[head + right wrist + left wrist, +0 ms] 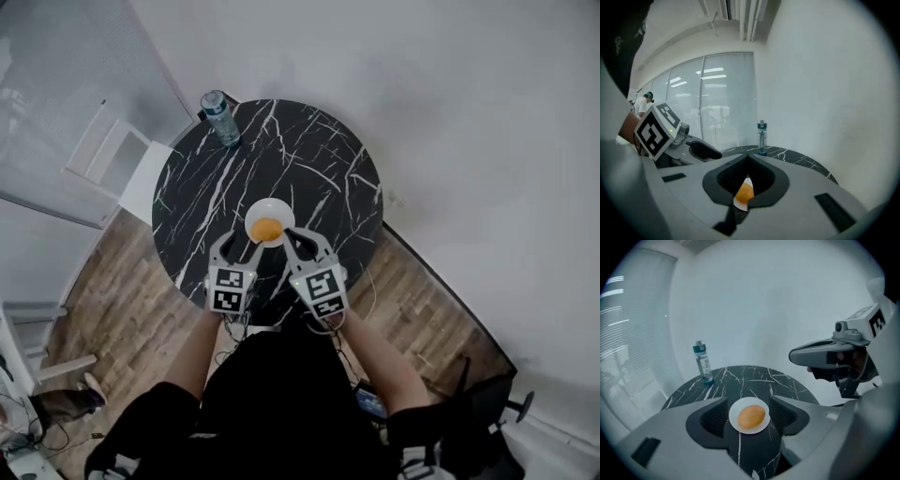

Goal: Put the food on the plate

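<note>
Head view: we are holding the left gripper point(239, 246) spread, the right gripper point(292, 240) pressed together, near the orange food point(266, 229) on the white plate point(282, 212).

The round worktop point(309, 159) is black with thin white veins, like marble. Toward its 6 o'clock edge, a plain white plate point(253, 214) carries golden-orange food point(266, 229). At 11 o'clock, a clear bottle point(220, 119) has a teal cap and label. The left hand-held gripper point(239, 248) and the right hand-held gripper point(295, 246) are grey with black-and-white square markers. The floor point(122, 309) is brown wood grain.
</note>
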The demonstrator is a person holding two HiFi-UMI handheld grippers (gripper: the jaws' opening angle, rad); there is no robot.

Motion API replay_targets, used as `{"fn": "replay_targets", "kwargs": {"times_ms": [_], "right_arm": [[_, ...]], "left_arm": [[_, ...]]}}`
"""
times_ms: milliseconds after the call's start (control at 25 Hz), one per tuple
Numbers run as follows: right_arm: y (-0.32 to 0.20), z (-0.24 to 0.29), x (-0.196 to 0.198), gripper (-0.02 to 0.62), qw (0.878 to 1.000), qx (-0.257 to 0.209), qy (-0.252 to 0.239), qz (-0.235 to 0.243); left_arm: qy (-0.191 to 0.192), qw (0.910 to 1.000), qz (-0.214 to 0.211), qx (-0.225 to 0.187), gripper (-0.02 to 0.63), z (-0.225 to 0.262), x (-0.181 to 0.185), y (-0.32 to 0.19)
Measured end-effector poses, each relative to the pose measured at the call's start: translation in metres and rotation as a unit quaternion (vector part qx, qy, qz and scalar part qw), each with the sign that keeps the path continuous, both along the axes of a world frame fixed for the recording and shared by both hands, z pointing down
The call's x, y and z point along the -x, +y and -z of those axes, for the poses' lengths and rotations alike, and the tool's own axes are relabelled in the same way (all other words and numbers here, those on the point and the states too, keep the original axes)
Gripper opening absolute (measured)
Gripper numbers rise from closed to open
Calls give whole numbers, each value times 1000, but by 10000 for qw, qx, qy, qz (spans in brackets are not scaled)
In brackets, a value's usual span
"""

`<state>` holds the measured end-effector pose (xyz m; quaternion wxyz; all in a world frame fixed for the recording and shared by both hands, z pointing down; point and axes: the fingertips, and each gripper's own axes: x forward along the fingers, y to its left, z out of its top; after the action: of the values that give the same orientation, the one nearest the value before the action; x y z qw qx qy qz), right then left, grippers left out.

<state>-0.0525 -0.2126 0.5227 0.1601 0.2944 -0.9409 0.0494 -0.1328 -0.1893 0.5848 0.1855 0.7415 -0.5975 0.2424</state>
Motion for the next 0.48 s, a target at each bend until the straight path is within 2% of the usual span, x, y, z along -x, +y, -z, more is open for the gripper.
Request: {"fn": "replay_targets", "kwargs": {"times_ms": [80,160,280,320,480], "right_arm": [[8,24,5,-3,9997,-220,-135,-12],[13,47,12,-3,9987,-416,-277,-65],[23,83,25,-3,9961,-596,-633,-131],[28,94,29,-3,9950,-633,-759,-146],[54,129,40,-3,9905,-876,-1036,-213]], "left_arm": [[68,9992,228,-327,261,25,13,11],[113,9969,429,-652,217,49,23,22],[251,9916,642,-1091,33,86,35,38],[292,9898,682,-1217,0,98,38,44],[385,9828,793,-1626,0,134,47,67]]}}
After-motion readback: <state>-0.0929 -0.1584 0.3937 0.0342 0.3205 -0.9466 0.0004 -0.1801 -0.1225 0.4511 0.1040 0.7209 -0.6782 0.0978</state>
